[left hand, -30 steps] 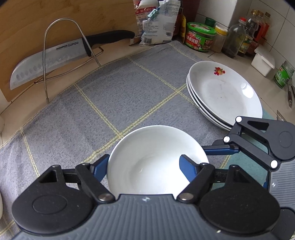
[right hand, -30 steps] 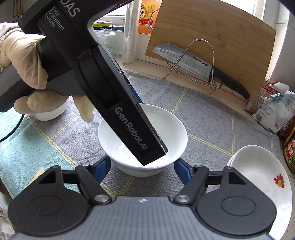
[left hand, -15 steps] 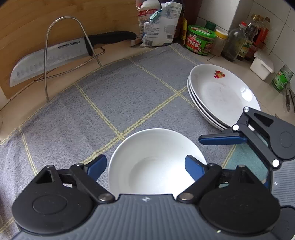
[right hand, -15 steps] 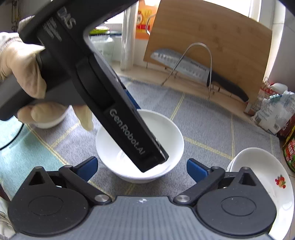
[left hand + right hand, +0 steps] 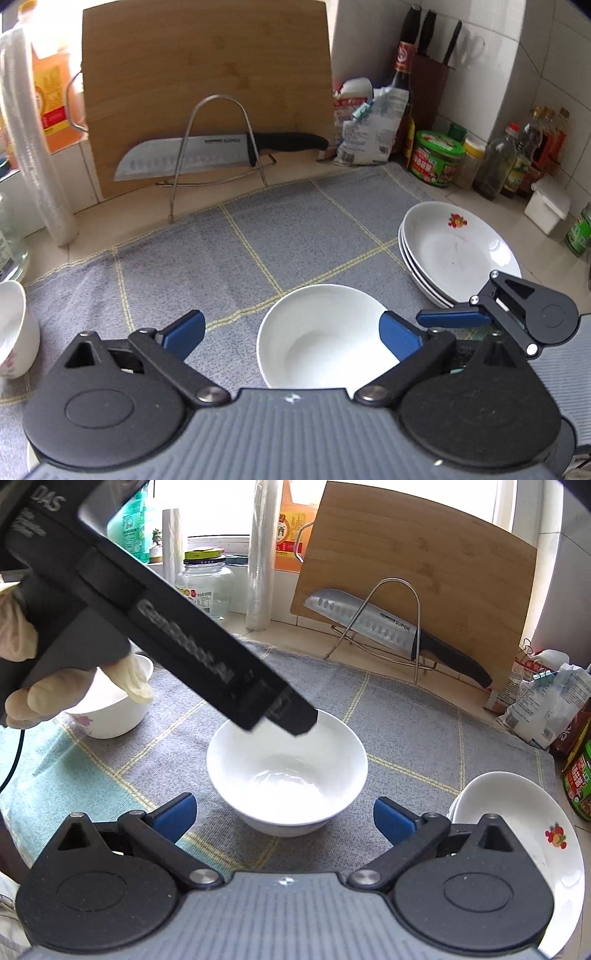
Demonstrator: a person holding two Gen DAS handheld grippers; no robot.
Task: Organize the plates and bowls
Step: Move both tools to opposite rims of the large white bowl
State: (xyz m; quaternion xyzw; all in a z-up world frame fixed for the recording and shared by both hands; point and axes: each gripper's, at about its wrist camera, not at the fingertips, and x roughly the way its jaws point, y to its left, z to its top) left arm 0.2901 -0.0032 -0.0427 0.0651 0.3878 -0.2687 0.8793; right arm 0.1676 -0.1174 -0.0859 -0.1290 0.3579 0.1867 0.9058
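A plain white bowl [image 5: 317, 336] stands on the grey checked cloth; it also shows in the right wrist view [image 5: 288, 771]. My left gripper [image 5: 291, 332] is open and empty, raised above the bowl's left side. My right gripper [image 5: 282, 816] is open and empty, just in front of the bowl. A stack of white plates [image 5: 458, 254] with a fruit print sits to the right, also in the right wrist view [image 5: 517, 830]. A second white bowl [image 5: 14, 328] with a pink print stands at the far left, also in the right wrist view [image 5: 110, 705].
A knife [image 5: 207, 155] rests on a wire rack in front of a wooden cutting board [image 5: 207, 85]. Jars, bottles and bags [image 5: 436, 155] line the back right corner. A roll of plastic cups [image 5: 37, 147] and a glass jar [image 5: 205, 583] stand at the back left.
Both grippers opened and let go of the plain bowl, which now stands free on the cloth. The left gripper rose and pulled back to the left; the right gripper backed off slightly.
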